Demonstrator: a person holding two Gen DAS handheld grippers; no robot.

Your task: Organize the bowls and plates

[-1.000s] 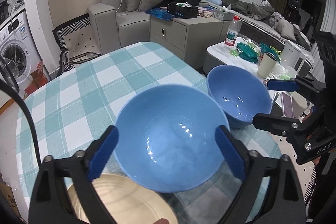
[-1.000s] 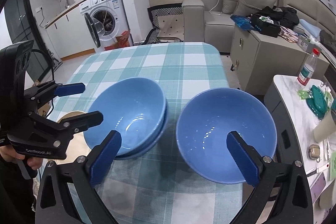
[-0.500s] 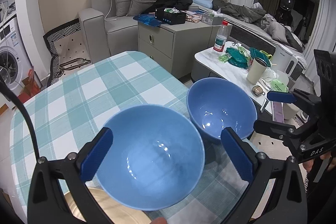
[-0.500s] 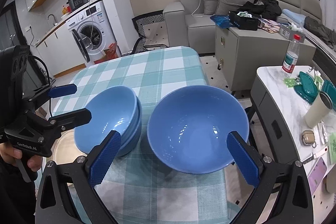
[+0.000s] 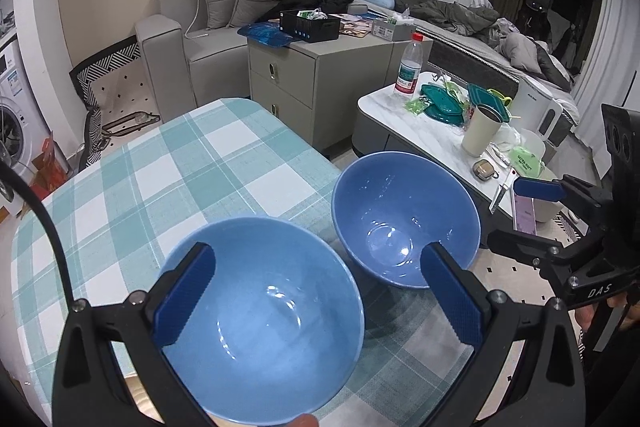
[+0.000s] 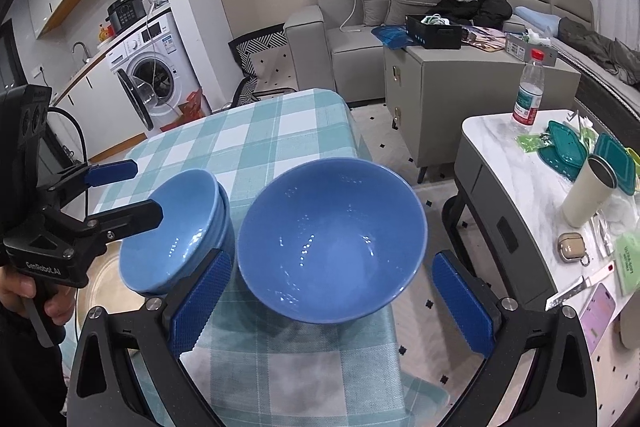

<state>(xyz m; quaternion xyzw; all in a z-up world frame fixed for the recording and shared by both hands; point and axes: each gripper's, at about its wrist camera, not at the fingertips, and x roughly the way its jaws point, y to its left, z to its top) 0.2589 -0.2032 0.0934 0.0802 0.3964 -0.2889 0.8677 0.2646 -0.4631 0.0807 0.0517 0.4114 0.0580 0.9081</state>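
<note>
A stack of blue bowls [image 5: 260, 323] [image 6: 176, 231] stands on the checked table [image 5: 180, 167] [image 6: 260, 131], partly over a cream plate [image 6: 100, 287] [image 5: 136, 391]. A single blue bowl [image 5: 404, 215] [image 6: 332, 239] sits beside the stack at the table's right edge. My left gripper [image 5: 318, 293] [image 6: 132, 191] is open above the stack, one finger reaching over its rim. My right gripper [image 6: 332, 303] [image 5: 520, 215] is open just short of the single bowl, holding nothing.
A white side table [image 6: 500, 155] to the right carries a water bottle [image 6: 528, 91], a cup [image 6: 588, 191], teal lids and small items. Beyond the table stand a grey cabinet [image 5: 320, 79], a sofa and a washing machine [image 6: 152, 79]. A hand [image 6: 24, 291] holds the left gripper's handle.
Both grippers have shifted: the stack now sits lower and further left in the left wrist view, and the single bowl is centred ahead of the right fingers. The bowls stay in place.
</note>
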